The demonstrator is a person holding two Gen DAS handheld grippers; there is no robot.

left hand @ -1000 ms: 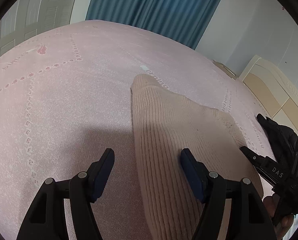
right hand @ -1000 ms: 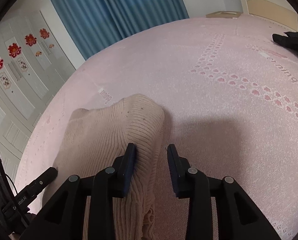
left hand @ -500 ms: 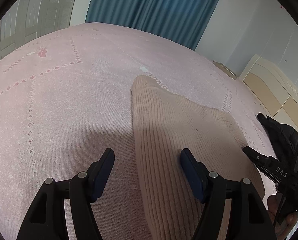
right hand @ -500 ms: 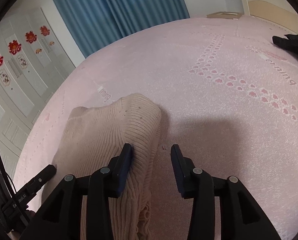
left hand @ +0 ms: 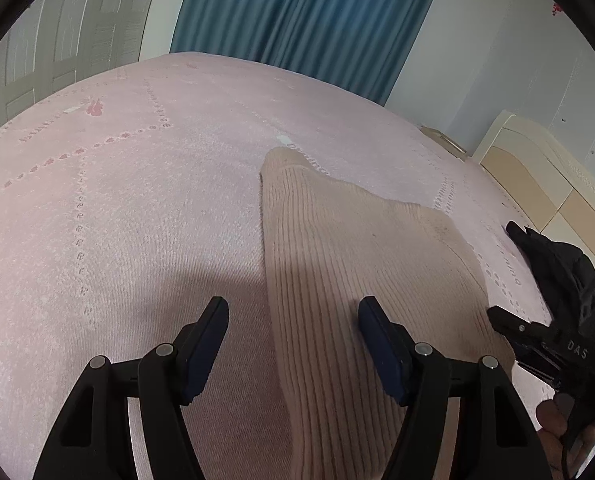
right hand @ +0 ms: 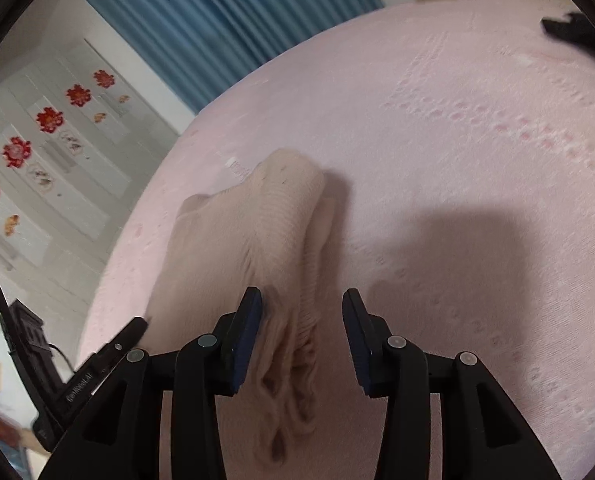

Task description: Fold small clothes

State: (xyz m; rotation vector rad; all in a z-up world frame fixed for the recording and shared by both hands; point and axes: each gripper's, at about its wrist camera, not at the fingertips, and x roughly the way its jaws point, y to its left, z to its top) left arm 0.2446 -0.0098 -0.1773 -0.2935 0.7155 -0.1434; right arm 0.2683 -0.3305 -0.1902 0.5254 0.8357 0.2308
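A beige ribbed knit garment [left hand: 357,240] lies folded on the pink bedspread [left hand: 117,208]. My left gripper [left hand: 292,307] hovers open over the garment's left edge, one finger above the bedspread and the other above the knit. In the right wrist view the same garment [right hand: 249,232] runs away from my right gripper [right hand: 301,296]. Its jaws stand apart, and the garment's loose, looped right edge [right hand: 293,360] lies between them with neither pad pressing on it. A lower layer shows under the top fold on the right side.
A black garment [left hand: 553,256] lies at the bed's right edge, seen too as a dark shape [right hand: 569,28]. A cream headboard [left hand: 537,168] and blue curtains [left hand: 297,12] stand beyond. White cupboard doors with red flowers [right hand: 49,120] line the left.
The right gripper's jaws have widened and come off the garment's edge, which now lies loose between them, and that view has rolled. The left gripper has drawn back slightly.
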